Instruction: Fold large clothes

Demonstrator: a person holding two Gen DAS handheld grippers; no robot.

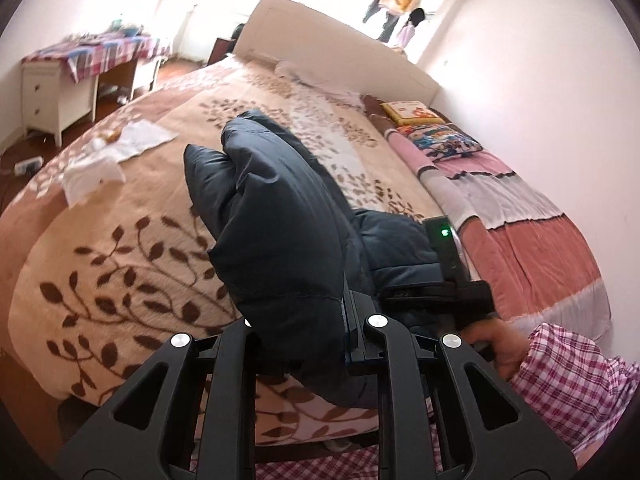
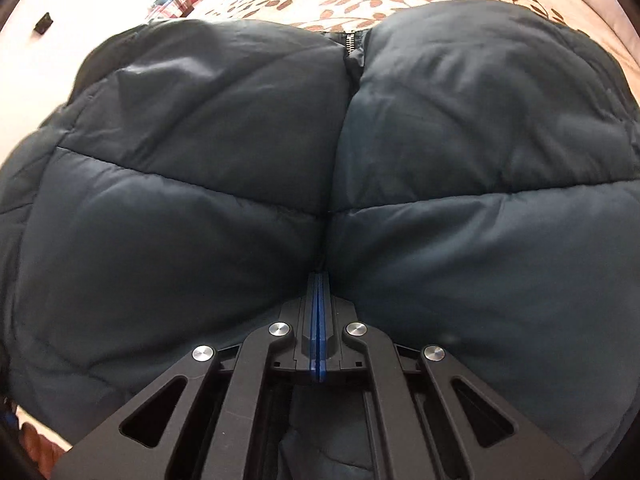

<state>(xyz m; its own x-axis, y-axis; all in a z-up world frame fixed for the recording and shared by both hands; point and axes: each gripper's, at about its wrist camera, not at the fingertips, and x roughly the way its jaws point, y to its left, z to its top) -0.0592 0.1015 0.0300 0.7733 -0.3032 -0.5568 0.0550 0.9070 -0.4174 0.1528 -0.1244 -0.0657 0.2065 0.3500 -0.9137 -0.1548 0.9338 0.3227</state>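
A: Where is the jacket (image 1: 280, 216) now?

B: On the bed (image 1: 120, 216), at the near edge, lying on the leaf-print blanket (image 1: 132, 264). It is a dark puffy thing, and part of it is lifted off the blanket.

A: And the grippers?

B: The left hand-held gripper (image 1: 308, 320) has a thick fold of the jacket between its fingers, so it is clamped on it. In the right wrist view the right hand-held gripper (image 2: 319, 280) has its blue pads (image 2: 314, 320) pressed together at the seam by the zip (image 2: 352, 40). I judge it pinches the fabric edge there, though the cloth hides the tips.

A: So how do I fold it well?

B: Likely both ends of one edge are held. Keep both grips tight; the shell looks slick and the filling springy, so a loose pinch may slip. Carry the two grippers together, level with each other, so the edge stays straight. Lay the fold down away from the near edge, or the bulk may slide off the bed.

A: Anything in the way?

B: White cloths (image 1: 116, 148) lie on the far left of the blanket, well apart from the jacket. Pillows (image 1: 436, 136) sit far right. Neither should interfere. Press the fold flat before letting go, since trapped air could spring it open.
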